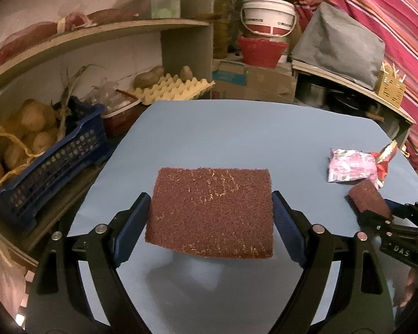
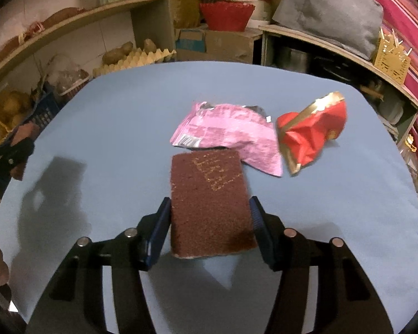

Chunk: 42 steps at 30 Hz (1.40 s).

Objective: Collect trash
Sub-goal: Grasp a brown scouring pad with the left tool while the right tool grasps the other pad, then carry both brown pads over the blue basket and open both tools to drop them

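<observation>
Both claws pinch sponges: left gripper (image 1: 211,217) on wide sponge (image 1: 211,211), right gripper (image 2: 210,222) on narrow sponge (image 2: 210,203); pink wrapper (image 2: 228,133) just ahead.

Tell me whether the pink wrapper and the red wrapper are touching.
Touching. In the right wrist view the pink wrapper has its right edge meeting the crumpled red wrapper with no blue table showing between them there.

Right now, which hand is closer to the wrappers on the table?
Right. The right gripper, shut on a brown sponge, sits just in front of the pink wrapper and red wrapper. The left gripper, also holding a sponge, sees them far off to the side.
</observation>
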Motion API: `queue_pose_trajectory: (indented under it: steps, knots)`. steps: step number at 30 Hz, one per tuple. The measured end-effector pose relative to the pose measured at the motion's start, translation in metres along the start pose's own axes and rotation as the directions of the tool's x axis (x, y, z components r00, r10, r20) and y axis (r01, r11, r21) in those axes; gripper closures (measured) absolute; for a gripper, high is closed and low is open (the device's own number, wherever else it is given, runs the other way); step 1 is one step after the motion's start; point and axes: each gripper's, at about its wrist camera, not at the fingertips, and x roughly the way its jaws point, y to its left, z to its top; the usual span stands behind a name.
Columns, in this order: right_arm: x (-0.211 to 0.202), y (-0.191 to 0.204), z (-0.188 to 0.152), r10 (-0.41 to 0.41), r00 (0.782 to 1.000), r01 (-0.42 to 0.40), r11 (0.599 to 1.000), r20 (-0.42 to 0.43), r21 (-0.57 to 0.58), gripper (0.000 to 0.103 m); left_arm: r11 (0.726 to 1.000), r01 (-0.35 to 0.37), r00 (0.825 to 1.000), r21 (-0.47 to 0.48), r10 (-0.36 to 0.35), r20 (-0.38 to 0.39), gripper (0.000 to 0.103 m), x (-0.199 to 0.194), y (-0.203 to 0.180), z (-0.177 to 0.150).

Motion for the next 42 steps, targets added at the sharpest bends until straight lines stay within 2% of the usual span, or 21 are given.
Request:
queue_pose_trajectory:
  steps: [7,25,34,42]
  knots:
    - [-0.022,-0.027,-0.003,-0.026,0.999,0.026,1.000,0.037,0.002,0.047,0.999,0.047,0.999,0.014,-0.047,0.023,0.019,-0.010,-0.034,0.007]
    - [-0.063,-0.140,-0.016,-0.127,0.987,0.113,0.983,0.095,0.143,0.047,0.986,0.146,0.988,0.083,-0.149,0.036,0.019,-0.018,-0.127,0.012]
    - [-0.072,-0.206,-0.033,-0.180,0.978,0.153,0.962,0.103,0.225,0.047,0.977,0.153,0.987,0.149,-0.157,0.013,0.019,-0.010,-0.166,0.000]
    - [-0.083,-0.257,-0.039,-0.193,0.973,0.143,0.936,0.128,0.322,0.047,0.969,0.155,0.987,0.193,-0.161,0.018,0.019,-0.016,-0.201,-0.007]
